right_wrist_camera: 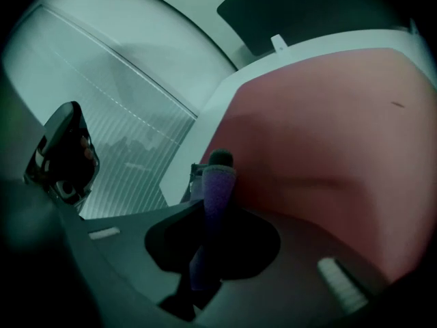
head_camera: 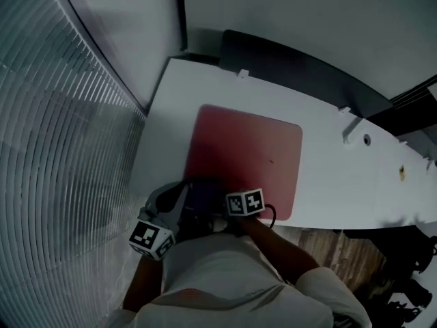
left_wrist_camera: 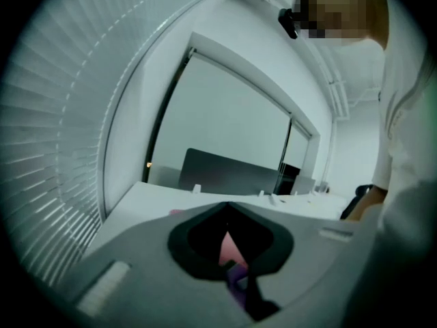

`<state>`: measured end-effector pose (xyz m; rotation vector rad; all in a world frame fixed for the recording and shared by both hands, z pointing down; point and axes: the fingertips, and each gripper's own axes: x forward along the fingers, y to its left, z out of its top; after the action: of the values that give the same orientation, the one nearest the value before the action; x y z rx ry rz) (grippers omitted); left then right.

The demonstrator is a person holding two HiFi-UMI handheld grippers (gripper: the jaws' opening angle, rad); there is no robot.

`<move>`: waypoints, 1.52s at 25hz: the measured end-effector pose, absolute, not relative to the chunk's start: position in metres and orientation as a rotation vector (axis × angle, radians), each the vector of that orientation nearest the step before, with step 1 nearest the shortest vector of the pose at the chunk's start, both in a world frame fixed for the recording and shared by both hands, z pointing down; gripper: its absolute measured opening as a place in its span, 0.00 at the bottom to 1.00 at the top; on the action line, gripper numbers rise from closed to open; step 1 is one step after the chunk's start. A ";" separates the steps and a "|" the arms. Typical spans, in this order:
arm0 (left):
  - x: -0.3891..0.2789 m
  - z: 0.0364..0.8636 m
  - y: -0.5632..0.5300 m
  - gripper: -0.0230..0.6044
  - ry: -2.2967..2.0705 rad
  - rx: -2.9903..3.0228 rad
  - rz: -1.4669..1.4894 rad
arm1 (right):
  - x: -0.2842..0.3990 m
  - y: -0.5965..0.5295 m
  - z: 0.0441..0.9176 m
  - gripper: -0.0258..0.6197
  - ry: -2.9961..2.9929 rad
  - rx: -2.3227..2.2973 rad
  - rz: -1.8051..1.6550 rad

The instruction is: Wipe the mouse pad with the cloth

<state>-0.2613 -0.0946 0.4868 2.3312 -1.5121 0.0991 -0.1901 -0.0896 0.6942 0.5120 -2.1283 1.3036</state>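
Right gripper [right_wrist_camera: 218, 166] clamped on purple cloth [right_wrist_camera: 218, 193], a narrow fold with its long axis running bottom to top of frame. Left gripper [left_wrist_camera: 232, 268] pinched the same cloth. Cloth sat at lower-left corner of red mouse pad [head_camera: 252, 156]. Beyond: white table [head_camera: 328, 183], then dark panel [head_camera: 293, 67], upper centre.

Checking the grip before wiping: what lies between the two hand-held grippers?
A dark purple cloth stretches from left hand-held gripper to right hand-held gripper over the red mouse pad; head view.
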 end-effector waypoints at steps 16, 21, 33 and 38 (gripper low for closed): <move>-0.086 0.475 -0.148 0.04 -1.154 2.561 0.133 | 0.061 -0.103 0.702 0.12 -2.021 0.958 1.236; -0.042 0.467 -0.153 0.04 -1.085 2.603 0.134 | 0.133 -0.100 0.704 0.12 -1.953 1.047 1.284; -0.022 0.444 -0.165 0.04 -1.152 2.633 0.123 | 0.193 -0.130 0.641 0.12 -2.093 1.263 1.097; -0.038 0.424 -0.171 0.04 -1.234 2.648 0.097 | 0.154 -0.176 0.581 0.12 -2.350 1.286 0.924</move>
<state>-0.0383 -0.1714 0.4235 2.6484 -1.2343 0.0966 0.1541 -0.1757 0.5807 1.2856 -2.3500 0.9244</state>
